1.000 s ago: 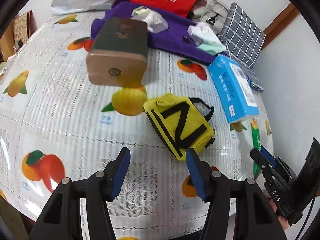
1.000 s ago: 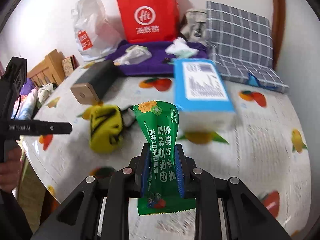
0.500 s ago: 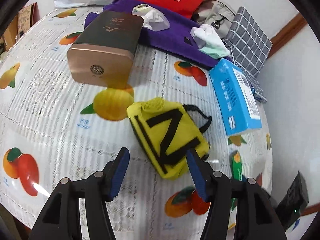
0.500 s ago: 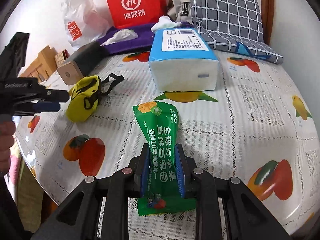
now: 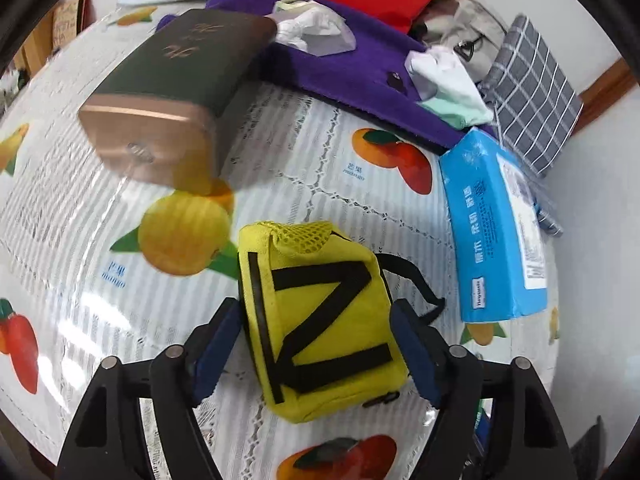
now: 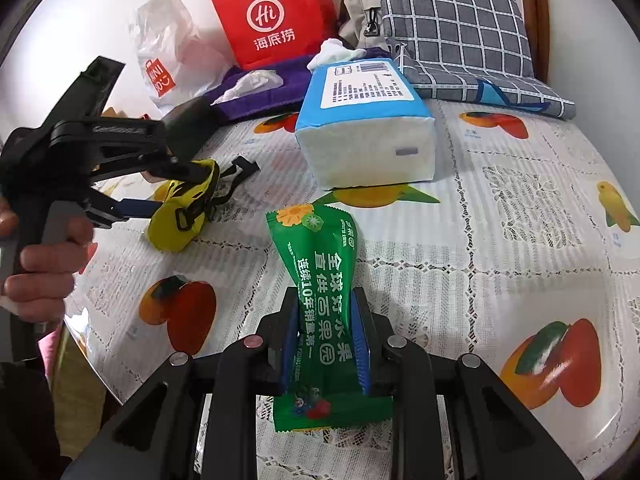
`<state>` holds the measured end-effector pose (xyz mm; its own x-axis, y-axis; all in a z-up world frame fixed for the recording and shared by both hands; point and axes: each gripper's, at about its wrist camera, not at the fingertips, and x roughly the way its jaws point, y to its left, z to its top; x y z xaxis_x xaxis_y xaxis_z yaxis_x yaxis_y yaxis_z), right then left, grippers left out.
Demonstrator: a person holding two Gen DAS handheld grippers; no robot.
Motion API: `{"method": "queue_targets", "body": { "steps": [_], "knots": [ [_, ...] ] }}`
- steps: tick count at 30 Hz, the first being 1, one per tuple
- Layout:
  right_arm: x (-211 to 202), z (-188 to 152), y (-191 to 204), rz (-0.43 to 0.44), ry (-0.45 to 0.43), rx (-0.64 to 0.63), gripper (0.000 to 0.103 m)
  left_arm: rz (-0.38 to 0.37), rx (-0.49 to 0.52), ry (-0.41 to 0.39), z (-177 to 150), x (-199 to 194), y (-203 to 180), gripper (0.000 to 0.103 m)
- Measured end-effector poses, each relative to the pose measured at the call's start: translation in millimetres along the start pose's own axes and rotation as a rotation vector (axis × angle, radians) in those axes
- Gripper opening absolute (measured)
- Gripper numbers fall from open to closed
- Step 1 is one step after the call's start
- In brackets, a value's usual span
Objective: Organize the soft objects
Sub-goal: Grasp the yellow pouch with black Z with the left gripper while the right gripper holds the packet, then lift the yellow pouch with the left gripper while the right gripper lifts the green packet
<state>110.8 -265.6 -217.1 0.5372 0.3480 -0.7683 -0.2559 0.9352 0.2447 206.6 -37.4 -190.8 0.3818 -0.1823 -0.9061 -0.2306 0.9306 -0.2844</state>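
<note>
You face a plain white wall (image 6: 592, 20) with a brown wooden trim (image 6: 534, 20) running up it. The table (image 6: 500, 240) before you wears a glossy lace-patterned cloth printed with fruit, catching daylight glare.

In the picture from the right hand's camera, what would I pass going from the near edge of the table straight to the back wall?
Right tool clamped on the green snack packet → blue tissue pack → purple cloth → red paper bag by the wall.
</note>
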Motion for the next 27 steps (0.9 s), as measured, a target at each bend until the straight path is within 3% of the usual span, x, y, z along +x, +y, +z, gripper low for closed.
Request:
{"method": "queue_targets", "body": {
  "steps": [6, 11, 17, 27],
  "knots": [
    [2, 2, -4, 0.029, -0.011, 0.024, 0.025, 0.105, 0.106, -0.022, 1, 13, -26, 0.090],
    [2, 2, -6, 0.037, -0.014, 0.034, 0.025, 0.192, 0.201, -0.049, -4, 22, -40, 0.092],
    [2, 1, -5, 0.024, -0.027, 0.044, 0.025, 0.177, 0.240, -0.080, -12, 14, -32, 0.083],
    [4, 4, 1, -0.017, -0.023, 0.057, 0.026, 0.099, 0.275, -0.064, -27, -4, -9, 0.070]
  ]
}}
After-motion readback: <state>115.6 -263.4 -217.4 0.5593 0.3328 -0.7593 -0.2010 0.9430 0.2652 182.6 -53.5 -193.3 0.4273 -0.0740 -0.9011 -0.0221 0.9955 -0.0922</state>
